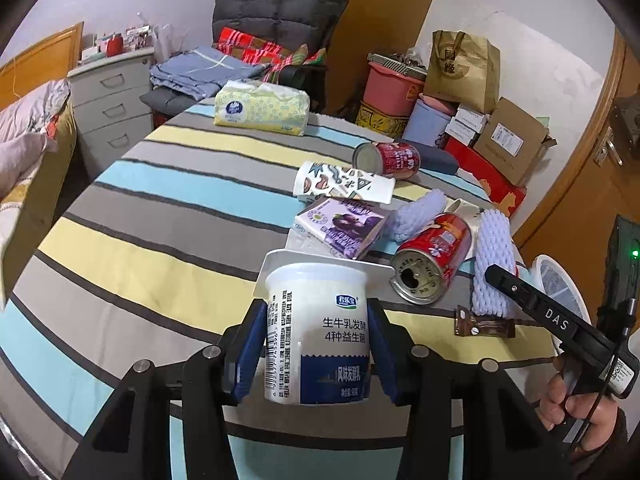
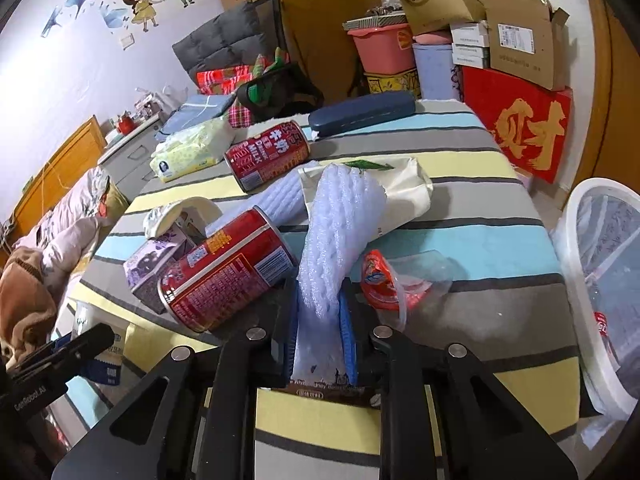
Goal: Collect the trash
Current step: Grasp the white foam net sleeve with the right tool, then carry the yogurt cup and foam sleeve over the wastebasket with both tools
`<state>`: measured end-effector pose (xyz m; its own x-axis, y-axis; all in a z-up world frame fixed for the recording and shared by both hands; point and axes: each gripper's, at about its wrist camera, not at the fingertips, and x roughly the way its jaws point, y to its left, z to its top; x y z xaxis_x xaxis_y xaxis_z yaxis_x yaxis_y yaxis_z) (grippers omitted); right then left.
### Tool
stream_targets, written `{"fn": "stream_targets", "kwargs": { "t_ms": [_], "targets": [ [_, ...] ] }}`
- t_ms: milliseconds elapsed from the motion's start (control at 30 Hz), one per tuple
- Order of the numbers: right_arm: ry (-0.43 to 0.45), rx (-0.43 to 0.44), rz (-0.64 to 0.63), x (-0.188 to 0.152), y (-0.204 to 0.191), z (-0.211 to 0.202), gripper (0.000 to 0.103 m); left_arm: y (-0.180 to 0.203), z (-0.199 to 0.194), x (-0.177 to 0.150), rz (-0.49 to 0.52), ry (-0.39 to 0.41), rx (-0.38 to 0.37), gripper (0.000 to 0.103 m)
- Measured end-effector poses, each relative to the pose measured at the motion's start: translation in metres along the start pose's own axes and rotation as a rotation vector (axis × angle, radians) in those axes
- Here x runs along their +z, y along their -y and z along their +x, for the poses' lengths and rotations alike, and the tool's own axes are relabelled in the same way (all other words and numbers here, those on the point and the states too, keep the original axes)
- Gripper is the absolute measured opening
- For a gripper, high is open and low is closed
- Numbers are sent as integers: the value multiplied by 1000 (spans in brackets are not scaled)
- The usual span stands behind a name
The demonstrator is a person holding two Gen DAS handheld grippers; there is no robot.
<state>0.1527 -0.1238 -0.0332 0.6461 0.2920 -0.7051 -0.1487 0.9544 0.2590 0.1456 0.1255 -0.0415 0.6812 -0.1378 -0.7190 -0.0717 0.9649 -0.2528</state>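
In the left wrist view my left gripper (image 1: 316, 344) is shut on a white yogurt cup (image 1: 316, 332), which it holds upright above the striped tablecloth (image 1: 160, 216). In the right wrist view my right gripper (image 2: 320, 328) is shut on the near end of a white foam net sleeve (image 2: 340, 232). That sleeve lies beside a red can (image 2: 228, 272). Other trash on the table: a second red can (image 2: 268, 154), a purple carton (image 1: 344, 228), a patterned paper cup (image 1: 344, 184), a red plastic wrapper (image 2: 384, 280) and a brown wrapper (image 1: 484, 326).
A white mesh bin (image 2: 600, 280) stands off the table's right edge. A tissue pack (image 1: 262, 108) and a navy case (image 2: 364, 112) lie at the far side. Boxes, tubs and a paper bag (image 1: 464, 68) are stacked behind; a bed (image 2: 60, 224) is on the left.
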Motion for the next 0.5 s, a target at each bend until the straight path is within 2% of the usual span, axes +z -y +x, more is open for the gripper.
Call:
{"fn": "stream_targets", "kwargs": {
  "t_ms": [500],
  "targets": [
    [97, -6, -29, 1, 1, -37, 19, 44, -38, 4, 85, 71, -55, 49]
  ]
}}
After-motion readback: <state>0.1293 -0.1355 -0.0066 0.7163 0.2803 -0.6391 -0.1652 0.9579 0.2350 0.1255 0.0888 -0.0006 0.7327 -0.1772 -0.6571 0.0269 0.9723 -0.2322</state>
